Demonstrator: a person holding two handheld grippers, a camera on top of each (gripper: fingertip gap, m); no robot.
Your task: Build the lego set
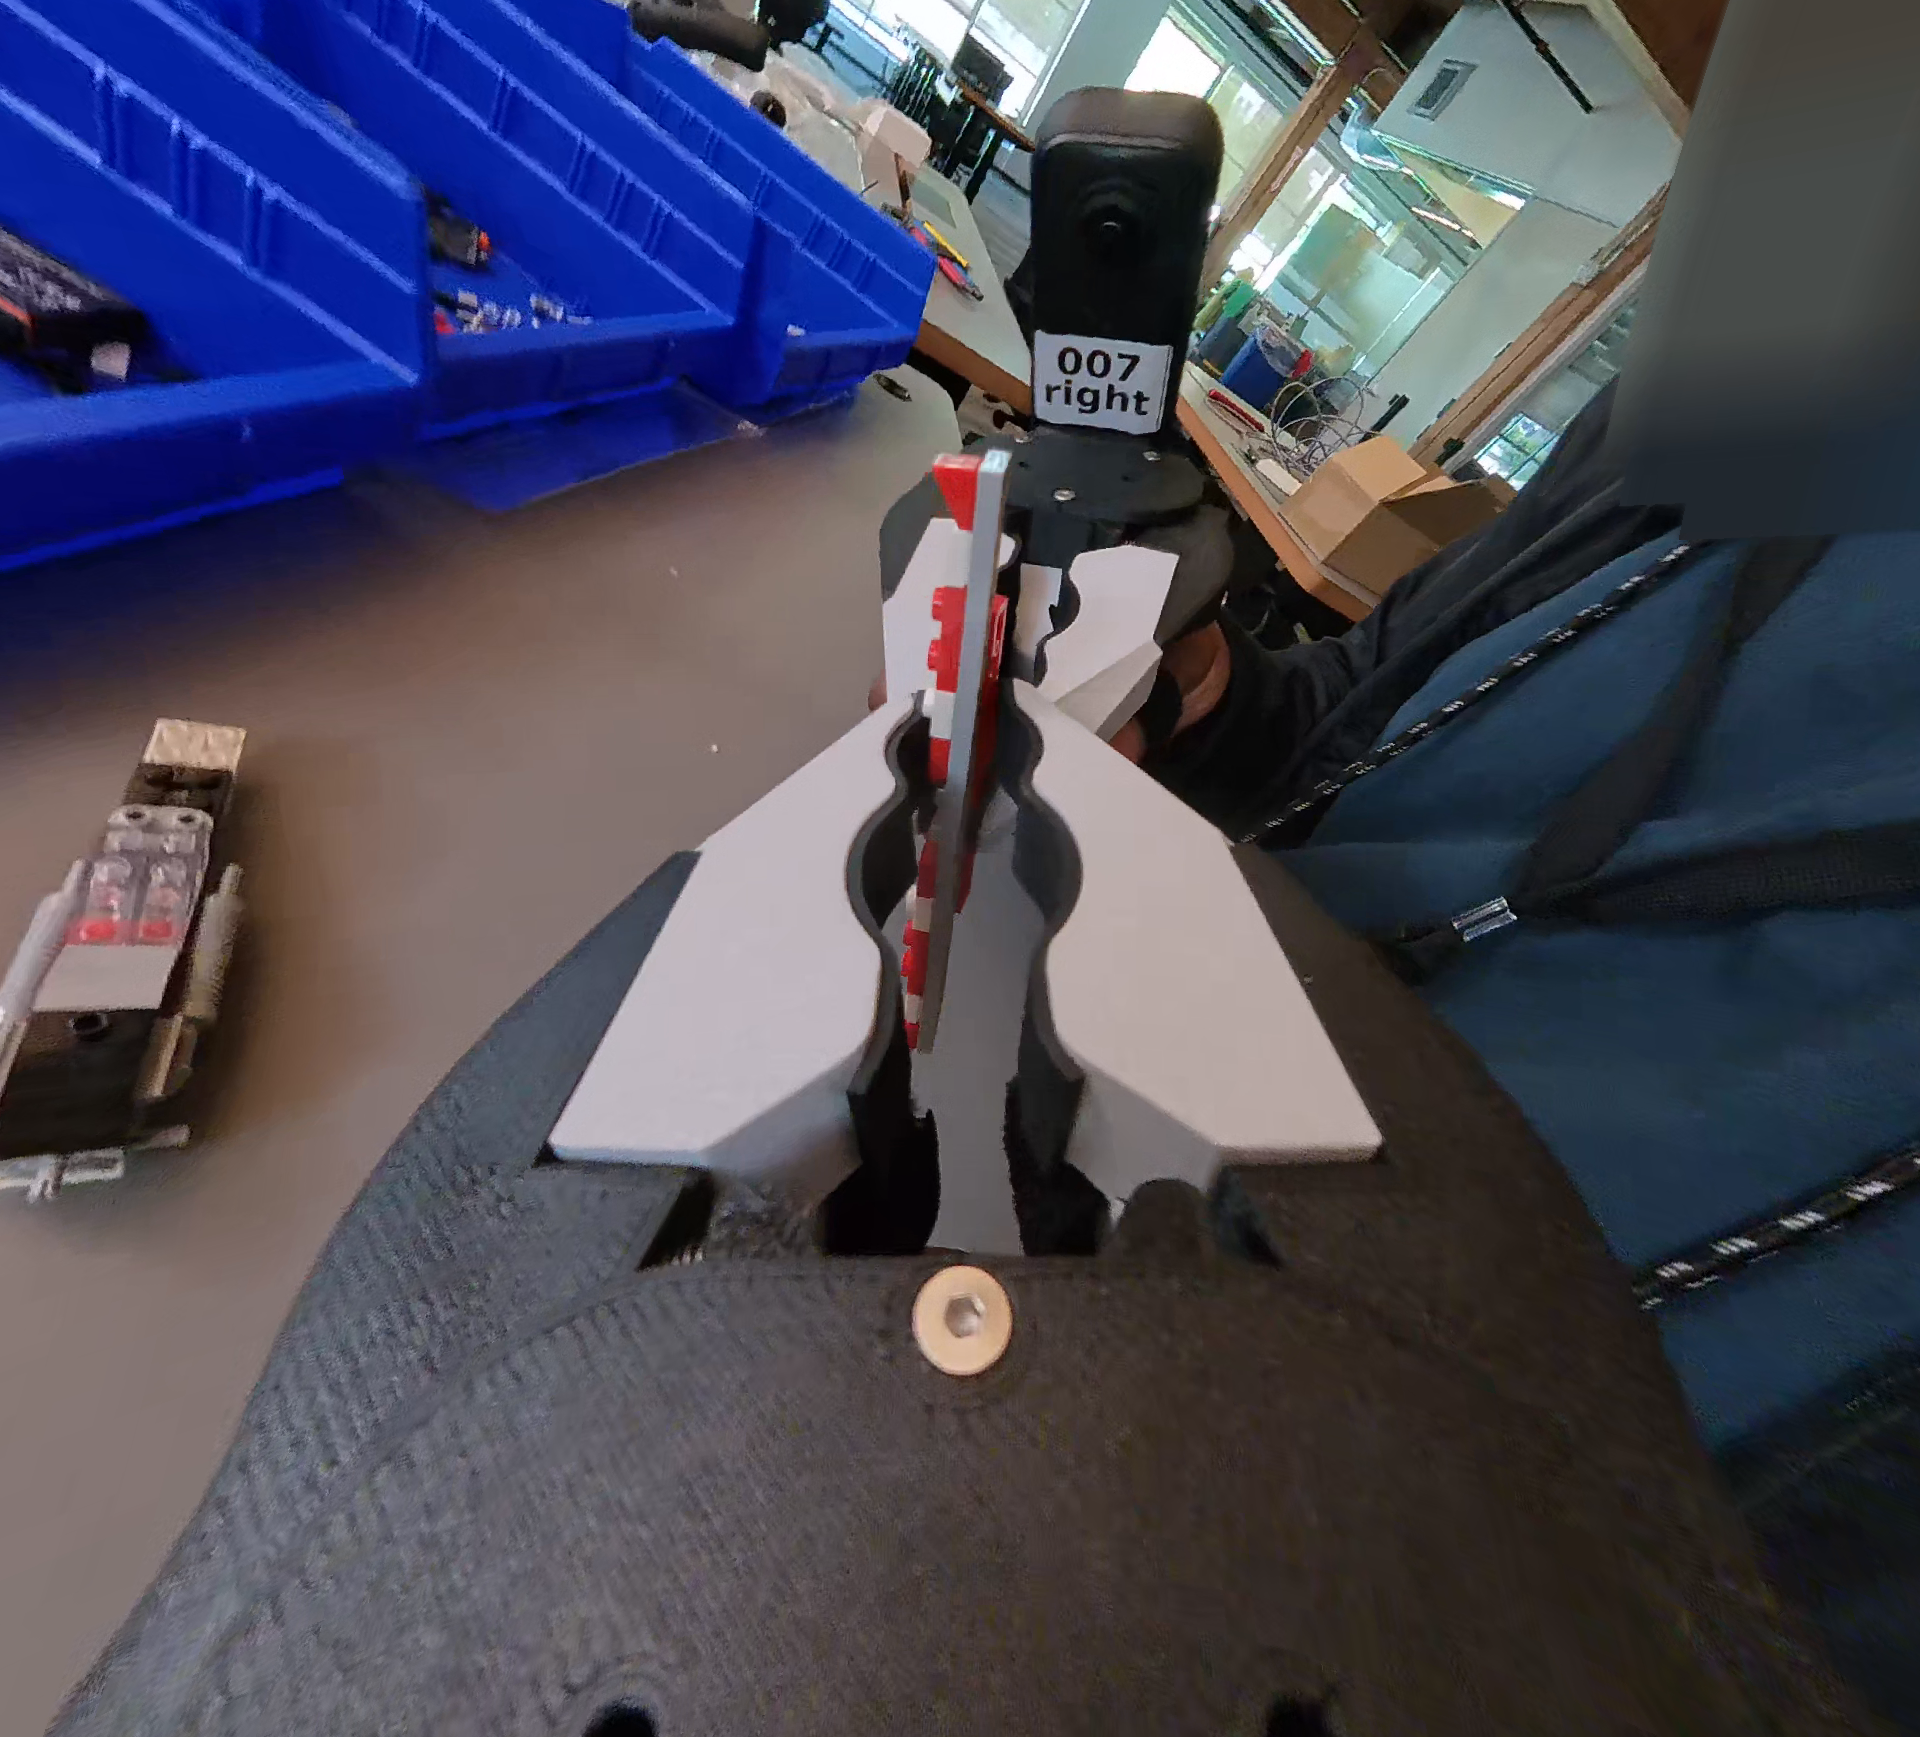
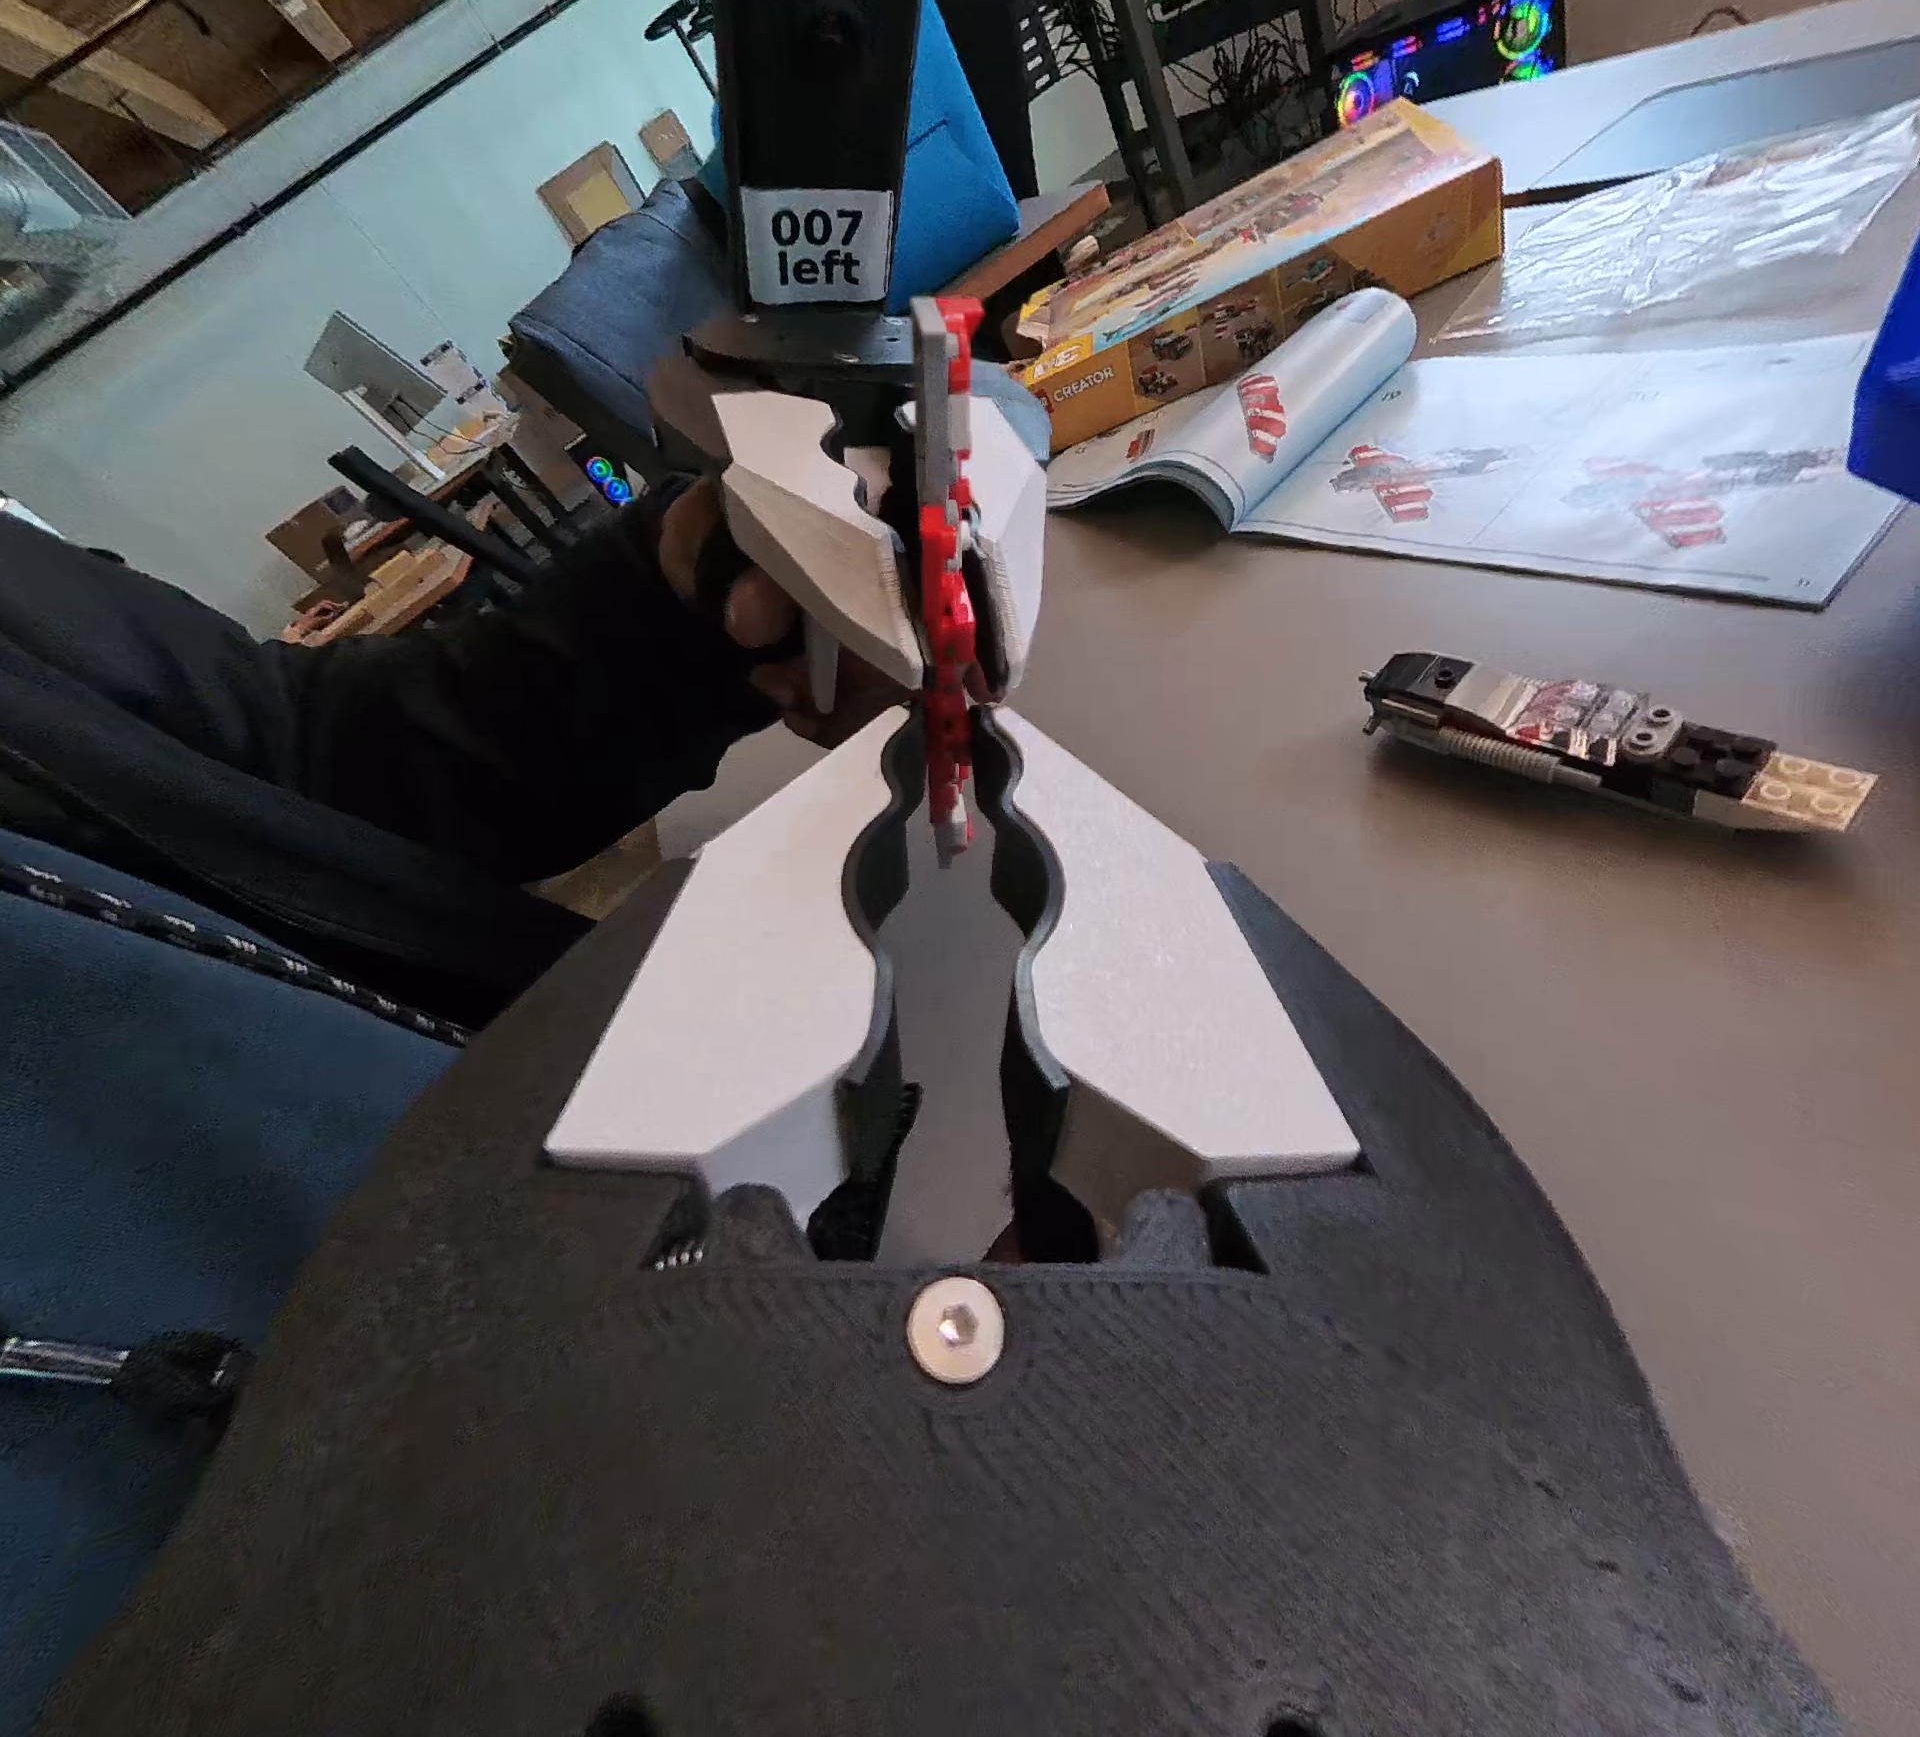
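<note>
A flat red, white and grey lego panel (image 1: 966, 752) is held edge-on in the air between both grippers, above the grey table (image 1: 499, 700). My left gripper (image 1: 971, 737) is shut on its near end. My right gripper (image 1: 997, 659) faces it from the far side and grips the same panel. In the right wrist view, my right gripper (image 2: 948, 726) is shut on the panel (image 2: 948, 607), with the left gripper (image 2: 940, 648) opposite. A second black, grey and red lego assembly (image 1: 114, 939) lies on the table; it also shows in the right wrist view (image 2: 1600, 742).
Blue parts bins (image 1: 416, 129) with small pieces stand at the back left. An open instruction booklet (image 2: 1507, 461), a yellow lego box (image 2: 1278, 264) and a clear plastic bag (image 2: 1714, 201) lie on the table (image 2: 1351, 1012). A person's gloved hand (image 2: 727, 586) and dark blue jacket (image 1: 1662, 856) are close by.
</note>
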